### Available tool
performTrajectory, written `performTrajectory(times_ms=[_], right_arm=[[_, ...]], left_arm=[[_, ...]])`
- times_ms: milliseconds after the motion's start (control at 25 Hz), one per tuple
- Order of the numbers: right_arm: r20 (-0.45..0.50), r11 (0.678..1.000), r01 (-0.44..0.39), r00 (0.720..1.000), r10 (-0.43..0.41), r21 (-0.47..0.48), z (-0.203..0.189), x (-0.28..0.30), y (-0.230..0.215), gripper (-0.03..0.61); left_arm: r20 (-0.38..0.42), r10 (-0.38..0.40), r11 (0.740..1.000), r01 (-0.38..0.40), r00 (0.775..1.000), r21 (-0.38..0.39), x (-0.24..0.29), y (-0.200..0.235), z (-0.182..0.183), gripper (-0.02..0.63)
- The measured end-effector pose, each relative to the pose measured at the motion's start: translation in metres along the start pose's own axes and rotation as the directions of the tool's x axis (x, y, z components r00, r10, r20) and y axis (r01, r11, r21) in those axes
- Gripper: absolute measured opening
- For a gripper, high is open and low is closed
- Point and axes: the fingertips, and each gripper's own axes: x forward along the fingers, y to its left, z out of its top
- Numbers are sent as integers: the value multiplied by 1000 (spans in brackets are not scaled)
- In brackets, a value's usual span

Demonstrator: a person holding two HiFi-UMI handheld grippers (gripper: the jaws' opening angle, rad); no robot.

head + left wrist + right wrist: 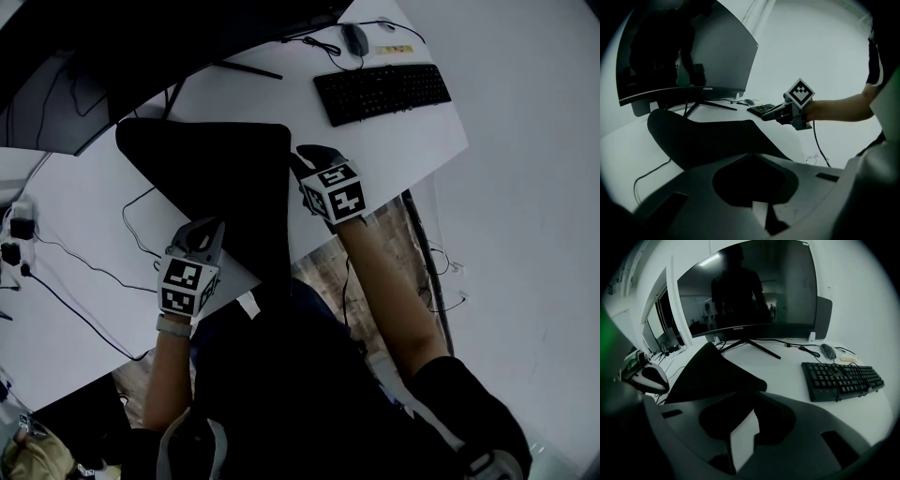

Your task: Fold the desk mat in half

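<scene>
**Desk:** What is on your screens, biggest thing first?

**Operator:** I have the white desk (394,141) filling the head view. At its far side stands a wide, dark monitor (754,287) on a splayed foot.

**Desk:** And the mat?

**Operator:** The black desk mat (216,178) lies in front of the monitor's foot, to the left of the keyboard (382,92). Its far part rests flat on the desk. Its near side, as I see it from both gripper views, is raised off the surface and rises like a tent.

**Desk:** What are the grippers doing?

**Operator:** My left gripper (211,225) is at the mat's near edge on the left. In its own view the jaws are closed together, with the black sheet pinched between them. My right gripper (305,157) is at the near right corner, and its jaws are clamped on the mat too. I can see a sliver of white desk through the gap behind the tips.

**Desk:** Anything smaller?

**Operator:** A mouse (354,37) sits just beyond the keyboard, and thin cables (84,262) trail across the left of the desk.
</scene>
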Motion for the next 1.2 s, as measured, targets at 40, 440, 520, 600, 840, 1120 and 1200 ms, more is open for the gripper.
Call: performTrajectory(times_ms=[40, 440, 520, 600, 840, 1120, 1200], right_arm=[[4, 1000, -5, 1000, 5, 2, 0, -2, 5, 83], [49, 999, -47, 998, 48, -27, 13, -24, 72, 69], [58, 998, -58, 996, 60, -40, 17, -28, 90, 67], [71, 996, -70, 995, 74, -56, 23, -33, 108, 66], [116, 988, -111, 986, 123, -107, 45, -47, 168, 64], [158, 969, -172, 967, 201, -180, 71, -55, 243, 63], [168, 962, -189, 960, 223, -197, 77, -58, 264, 63]], left_arm=[[5, 2, 1000, -2, 1000, 1, -3, 0, 0, 8], [71, 50, 999, -50, 996, -3, -55, 14, -2, 8], [84, 59, 998, -58, 995, -10, -69, 18, -4, 8], [95, 71, 997, -70, 993, -21, -84, 23, -8, 8], [127, 127, 992, -123, 984, -40, -133, 38, -20, 8], [198, 228, 974, -220, 953, -61, -202, 60, -24, 8], [222, 252, 967, -239, 942, -83, -222, 66, -26, 8]])
